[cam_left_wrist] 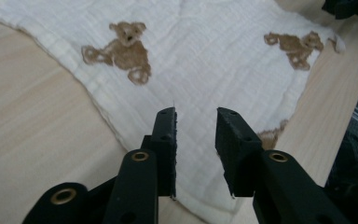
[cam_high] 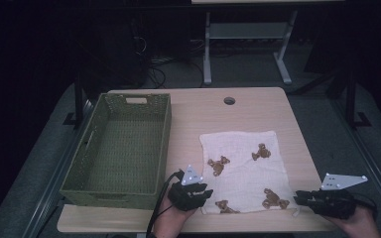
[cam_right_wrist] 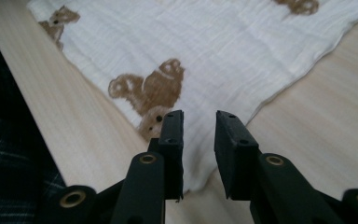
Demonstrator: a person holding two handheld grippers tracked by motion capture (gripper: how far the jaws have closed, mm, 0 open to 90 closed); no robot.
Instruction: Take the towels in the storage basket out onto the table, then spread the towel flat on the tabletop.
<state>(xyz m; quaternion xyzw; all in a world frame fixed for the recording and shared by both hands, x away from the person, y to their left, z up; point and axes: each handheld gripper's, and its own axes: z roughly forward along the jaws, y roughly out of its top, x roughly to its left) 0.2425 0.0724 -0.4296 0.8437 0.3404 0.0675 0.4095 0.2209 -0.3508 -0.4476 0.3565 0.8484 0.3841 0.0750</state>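
A white muslin cloth [cam_high: 243, 163] printed with brown teddy bears lies flat on the wooden table [cam_high: 258, 109], right of centre. My left gripper [cam_high: 206, 193] sits at the cloth's near left corner. In the left gripper view the cloth [cam_left_wrist: 205, 56] runs under the left gripper [cam_left_wrist: 196, 116], whose jaws stand apart with nothing pinched. My right gripper [cam_high: 297, 198] is at the near right corner. In the right gripper view the cloth [cam_right_wrist: 223, 51] tapers to its corner below the right gripper [cam_right_wrist: 199, 119], which is open too.
A green woven basket [cam_high: 82, 153] with nothing in it stands on the table's left side, close to the left hand. A cable hole [cam_high: 229, 100] is at the far edge. The table's near edge runs just below both hands. Desk legs and cables lie beyond.
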